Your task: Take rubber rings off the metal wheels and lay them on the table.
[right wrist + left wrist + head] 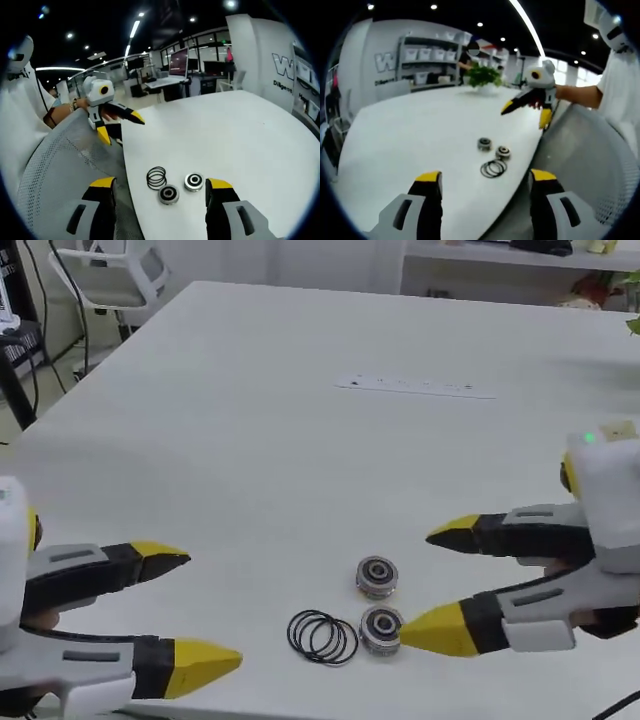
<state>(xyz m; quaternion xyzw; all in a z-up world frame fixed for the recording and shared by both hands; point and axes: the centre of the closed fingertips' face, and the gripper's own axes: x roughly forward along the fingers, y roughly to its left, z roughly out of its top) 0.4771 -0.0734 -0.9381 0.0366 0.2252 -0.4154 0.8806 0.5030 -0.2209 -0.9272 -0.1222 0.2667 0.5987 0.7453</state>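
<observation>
Two metal wheels (377, 577) sit close together near the near edge of the table (250, 420), one a little farther back than the other, each with a dark centre. Just left of the nearer wheel lies a small heap of thin black rubber rings (322, 637), overlapping one another flat on the white top.

At the near left hangs the left gripper (214, 610), its yellow-tipped jaws spread wide with nothing between them. At the near right hangs the right gripper (415, 580), its jaws also wide apart and empty. In the head view its nearer tip shows just beside the nearer wheel; whether it touches cannot be told.

Farther back on the table lies a long pale strip (415, 387) with small marks too fine to read. A white chair (110, 275) stands beyond the far left corner, and a mesh chair back (55, 165) rises at the table's near side. Across the room stand a potted plant (484, 76), shelves (427, 62) of pale bins and a lit monitor (179, 61). A large letter W (285, 65) marks the wall, and the smaller writing below it is too blurred to read.
</observation>
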